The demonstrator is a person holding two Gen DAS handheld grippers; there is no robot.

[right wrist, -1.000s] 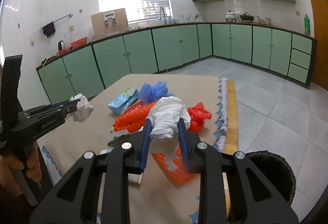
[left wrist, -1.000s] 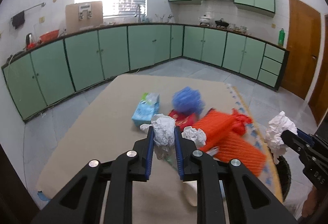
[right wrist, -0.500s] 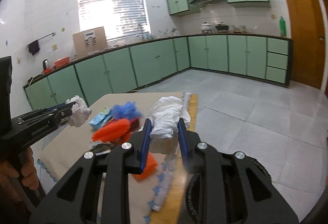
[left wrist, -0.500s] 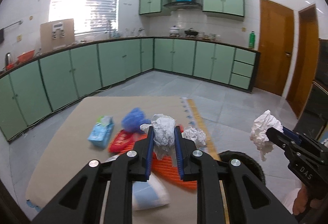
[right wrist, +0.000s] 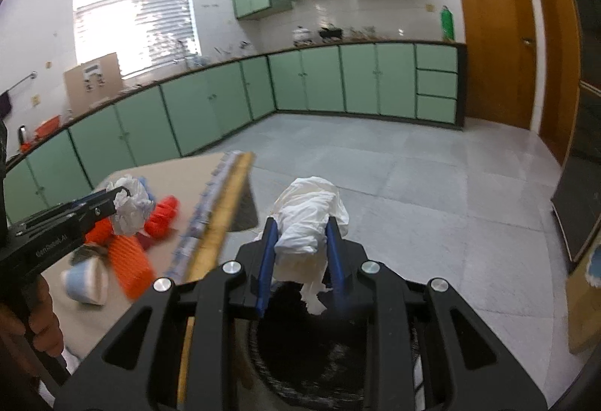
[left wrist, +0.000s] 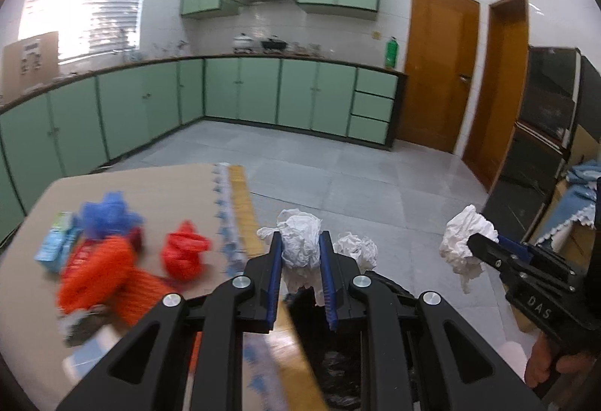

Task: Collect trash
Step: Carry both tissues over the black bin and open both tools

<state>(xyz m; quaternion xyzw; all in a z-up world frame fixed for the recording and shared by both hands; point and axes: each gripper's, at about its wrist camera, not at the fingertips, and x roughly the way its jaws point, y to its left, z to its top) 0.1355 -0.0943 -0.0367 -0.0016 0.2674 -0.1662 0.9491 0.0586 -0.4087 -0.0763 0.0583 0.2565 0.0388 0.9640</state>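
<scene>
**Both grippers swing off the table toward the bin, each carrying paper**

Swinging away from the table since the earlier frames, both hands now hold their loads beside or over the black bin rather than above the clutter.

Left wrist view: the left gripper (left wrist: 300,260) pinches a crumpled white tissue (left wrist: 299,246) between its blue pads, pressed tight on it. Below the fingers the dark mouth of the trash bin (left wrist: 330,366) opens just past the table edge (left wrist: 240,200). Another paper wad (left wrist: 357,250) shows just beyond the right finger; whether it lies in the bin I cannot tell. Off to the right, the right gripper (left wrist: 474,245) carries its own white wad (left wrist: 464,246).

Right wrist view: the right gripper clamps a larger white paper wad (right wrist: 306,219), hanging directly above the bin's rim (right wrist: 263,366). The left gripper (right wrist: 121,195) reaches in from the left with its tissue.

Left on the table (left wrist: 124,182): orange mesh netting (left wrist: 97,270), a red bag (left wrist: 184,255), a blue puff (left wrist: 107,213), a light-blue tissue pack (left wrist: 56,247), a cup (right wrist: 86,279). Two pieces seem about to be dropped; most of the pile remains.
</scene>
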